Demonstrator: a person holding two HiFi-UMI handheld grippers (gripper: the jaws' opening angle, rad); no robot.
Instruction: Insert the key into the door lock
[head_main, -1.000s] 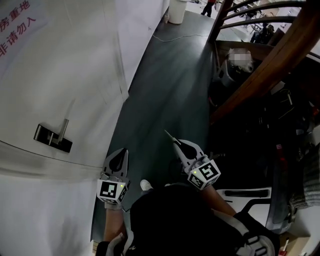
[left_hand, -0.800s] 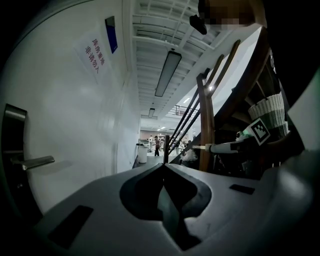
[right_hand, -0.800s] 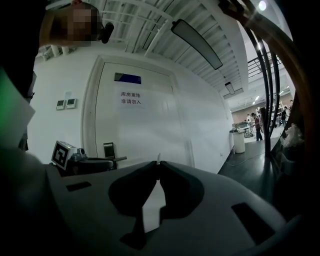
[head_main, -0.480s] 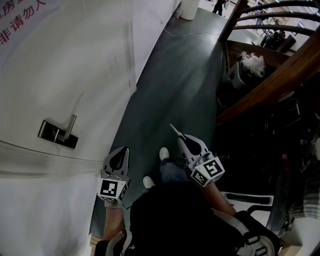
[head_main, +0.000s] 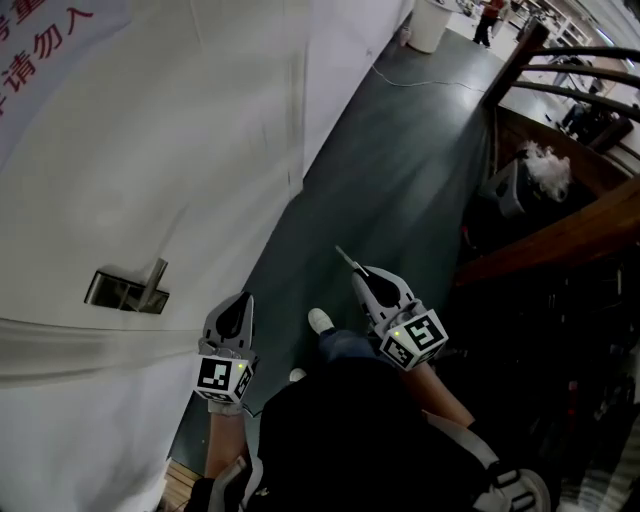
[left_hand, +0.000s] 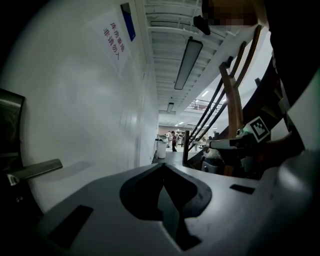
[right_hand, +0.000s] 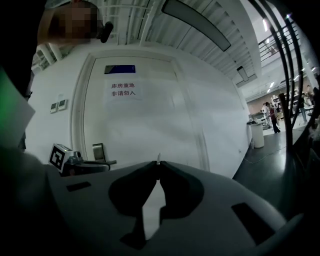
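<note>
The white door (head_main: 170, 150) fills the left of the head view, and on it sits a dark metal lock plate with a lever handle (head_main: 128, 290). My right gripper (head_main: 358, 272) is shut on a thin silver key (head_main: 343, 260) that sticks out past its tips; it hovers over the floor, well to the right of the lock. In the right gripper view the key tip (right_hand: 158, 160) points at the door, with the lock plate (right_hand: 98, 151) to its left. My left gripper (head_main: 242, 302) is shut and empty near the door's foot. The handle (left_hand: 35, 170) appears left of it in the left gripper view.
A paper notice with red characters (head_main: 45, 30) hangs on the door. A dark green floor (head_main: 400, 170) runs ahead to a white bin (head_main: 430, 22). Wooden stair rails (head_main: 560, 230) and clutter crowd the right side. The person's shoe (head_main: 320, 321) is between the grippers.
The head view has swung and moved on along the door, so the lock plate sits lower and further right in the picture. A shoe has stepped into view. Both grippers keep their pose.
</note>
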